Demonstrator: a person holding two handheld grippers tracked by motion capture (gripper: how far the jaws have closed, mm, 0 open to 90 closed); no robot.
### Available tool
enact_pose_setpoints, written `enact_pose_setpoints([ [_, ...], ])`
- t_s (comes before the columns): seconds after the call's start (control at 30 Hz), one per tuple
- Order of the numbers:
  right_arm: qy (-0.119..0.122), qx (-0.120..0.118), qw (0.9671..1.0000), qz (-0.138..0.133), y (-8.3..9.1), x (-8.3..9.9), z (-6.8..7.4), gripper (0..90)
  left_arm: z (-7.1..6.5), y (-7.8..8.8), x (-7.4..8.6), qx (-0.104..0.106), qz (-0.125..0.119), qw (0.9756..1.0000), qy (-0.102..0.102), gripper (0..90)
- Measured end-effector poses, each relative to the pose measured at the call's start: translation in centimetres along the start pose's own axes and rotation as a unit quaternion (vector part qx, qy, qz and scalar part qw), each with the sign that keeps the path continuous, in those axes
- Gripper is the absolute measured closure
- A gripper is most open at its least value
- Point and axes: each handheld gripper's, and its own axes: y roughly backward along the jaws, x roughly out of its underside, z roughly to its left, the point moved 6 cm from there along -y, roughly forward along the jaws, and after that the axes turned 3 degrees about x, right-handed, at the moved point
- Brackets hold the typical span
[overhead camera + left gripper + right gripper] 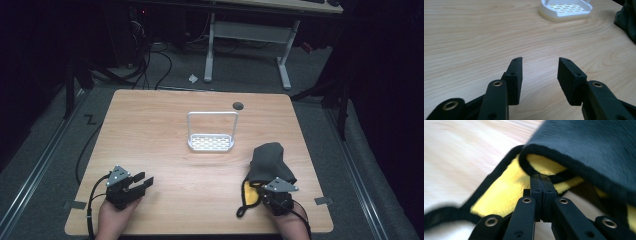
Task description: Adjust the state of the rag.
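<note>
A dark grey cloth (pixel 267 160) with a yellow underside (pixel 499 195) and black hem lies bunched at the table's front right. My right gripper (pixel 260 187) is at the cloth's near edge. In the right gripper view its jaws (pixel 541 176) are pressed together with the black hem at their tips, and the edge is turned up so the yellow shows. My left gripper (pixel 145 179) rests at the front left, its jaws (pixel 540 60) apart over bare wood with nothing between them. A white slotted rack (pixel 211 142) with a tall handle stands mid-table.
The wooden table (pixel 165 120) has a dark round hole (pixel 238 105) near its far edge. The rack (pixel 565 8) and a corner of the cloth (pixel 627 20) appear far off in the left gripper view. Beyond the table stand white desk legs (pixel 285 70) and floor cables.
</note>
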Motion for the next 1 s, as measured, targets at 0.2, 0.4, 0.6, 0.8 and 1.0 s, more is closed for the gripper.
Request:
enact_pose_setpoints([
  [0.2,0.066,-0.034,0.9972,-0.009,-0.8,-1.5,4.8,90.0,-4.5,-2.1,0.0,0.048,0.022,0.9984,-0.02,58.6],
  [0.4,0.068,-0.036,0.9964,-0.034,0.3,-2.2,5.6,90.0,-7.9,-4.2,0.4,0.08,0.047,0.9949,-0.04,60.2],
  [0.6,0.035,-0.025,0.9954,-0.086,3.2,-2.7,3.9,90.0,-11.4,-6.7,0.1,0.121,0.074,0.9888,-0.048,68.6],
  [0.8,0.015,-0.002,0.994,-0.108,4.4,-2.7,1.9,89.0,-16.5,-9.8,-0.6,0.165,0.096,0.9788,-0.076,85.4],
  [1.0,0.006,-0.004,0.9942,-0.107,4.2,-2.6,1.6,86.8,-19.4,-12.3,-0.5,0.164,0.124,0.9718,-0.116,90.0],
])
